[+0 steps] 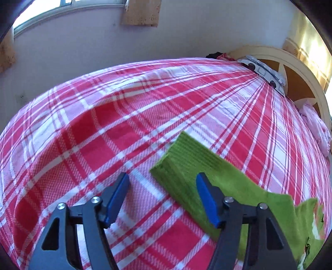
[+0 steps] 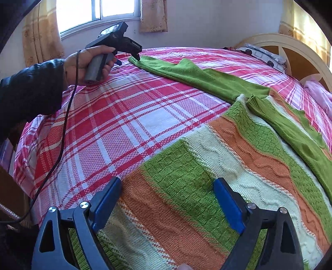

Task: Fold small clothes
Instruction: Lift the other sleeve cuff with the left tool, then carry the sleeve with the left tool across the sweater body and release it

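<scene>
A small knitted sweater [image 2: 197, 178] with green, orange and cream stripes lies flat on the bed. One green sleeve [image 2: 186, 72] stretches out to the far left; the other [image 2: 290, 128] is folded over the body. My right gripper [image 2: 168, 187] is open, low over the sweater's hem. My left gripper [image 1: 162, 182] is open and empty just above the green sleeve cuff [image 1: 182, 160], its right finger over the cuff. In the right wrist view the left gripper [image 2: 136, 55] hovers at the sleeve's end.
A red, pink and white plaid blanket [image 1: 124, 116] covers the bed. A cream headboard [image 2: 290, 45] with a patterned pillow [image 2: 263, 56] stands at the right. Pink cloth [image 2: 319, 91] lies by the headboard. A window [image 2: 93, 12] and curtains are behind.
</scene>
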